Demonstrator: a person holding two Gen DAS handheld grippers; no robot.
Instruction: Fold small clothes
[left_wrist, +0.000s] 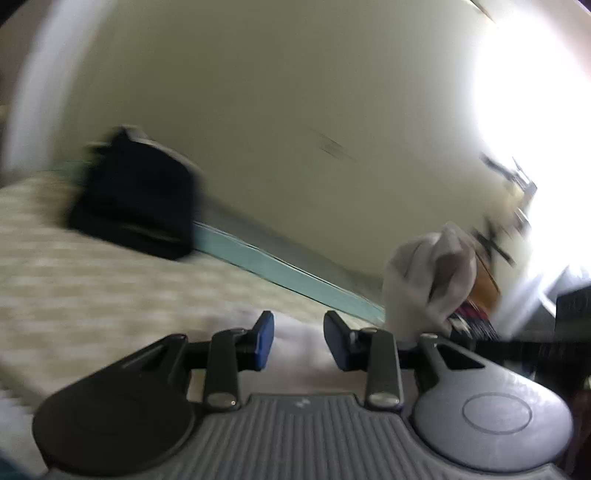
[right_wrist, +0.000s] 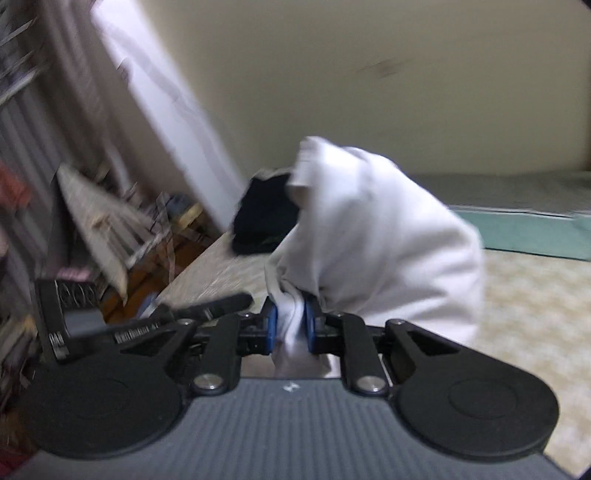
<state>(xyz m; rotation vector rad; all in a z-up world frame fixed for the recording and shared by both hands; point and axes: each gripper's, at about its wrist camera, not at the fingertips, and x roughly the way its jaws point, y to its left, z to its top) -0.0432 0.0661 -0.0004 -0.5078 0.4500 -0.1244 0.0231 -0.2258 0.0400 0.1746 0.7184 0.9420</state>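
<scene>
My right gripper (right_wrist: 290, 325) is shut on a white garment (right_wrist: 376, 236), which bunches up in front of it above the patterned bed surface (right_wrist: 524, 314). The same white garment shows at the right of the left wrist view (left_wrist: 424, 280), lifted. My left gripper (left_wrist: 299, 339) is open and empty, low over the patterned bed surface (left_wrist: 92, 280), with white cloth (left_wrist: 299, 328) lying just beyond its fingertips. A folded dark garment (left_wrist: 136, 199) lies at the bed's far end; it also shows in the right wrist view (right_wrist: 262, 221). Both views are blurred.
A cream wall (left_wrist: 258, 92) runs behind the bed, with a teal strip (left_wrist: 280, 269) along its foot. A bright window (left_wrist: 535, 129) is at the right. Cluttered shelves and papers (right_wrist: 96, 206) stand beside the bed at the left of the right wrist view.
</scene>
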